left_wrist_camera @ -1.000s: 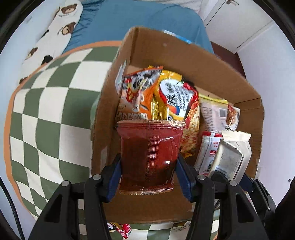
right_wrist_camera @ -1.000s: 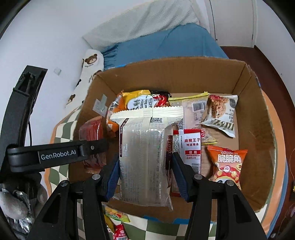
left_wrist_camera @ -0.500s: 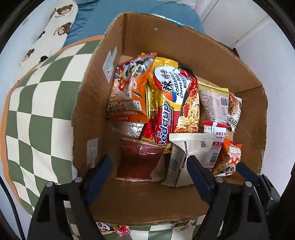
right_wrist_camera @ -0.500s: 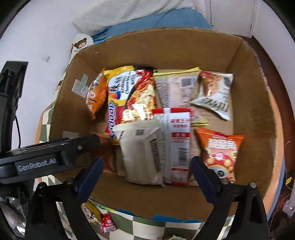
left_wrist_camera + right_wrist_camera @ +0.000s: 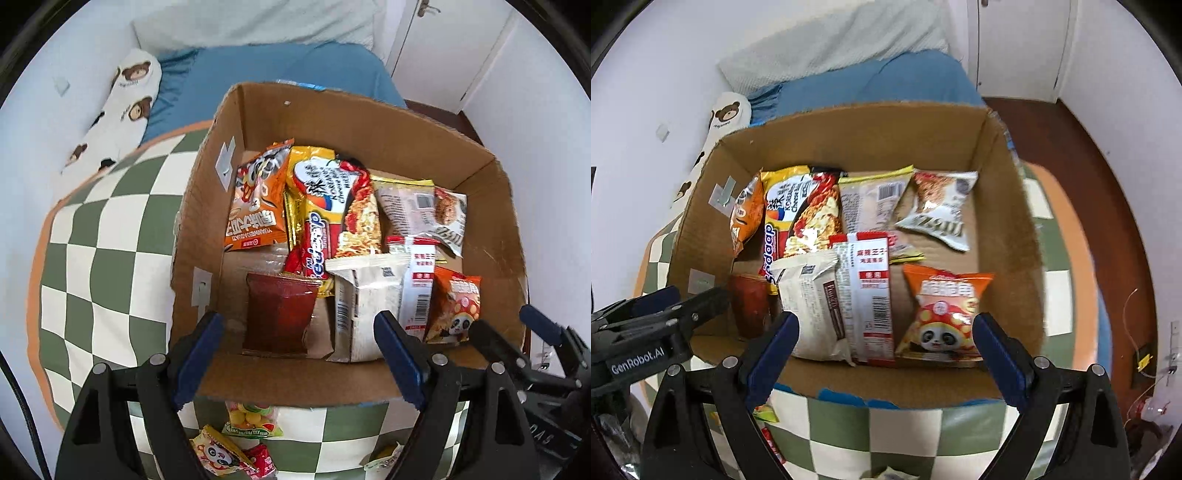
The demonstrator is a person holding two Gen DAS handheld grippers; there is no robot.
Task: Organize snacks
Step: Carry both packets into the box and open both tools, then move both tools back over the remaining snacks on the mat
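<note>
A cardboard box on a checkered cloth holds several snack packs. A dark red packet lies at the box's near left. A white-grey pack lies beside it, next to a red-and-white pack. My left gripper is open and empty above the box's near wall. My right gripper is open and empty above the same wall, further right.
Loose snack packs lie on the green-and-white checkered cloth in front of the box. A blue bed and a bear-print pillow lie behind. Brown floor is at right.
Both grippers opened and let go: the dark red packet and the white-grey pack now lie in the box. Both grippers have drawn back toward the near wall.
</note>
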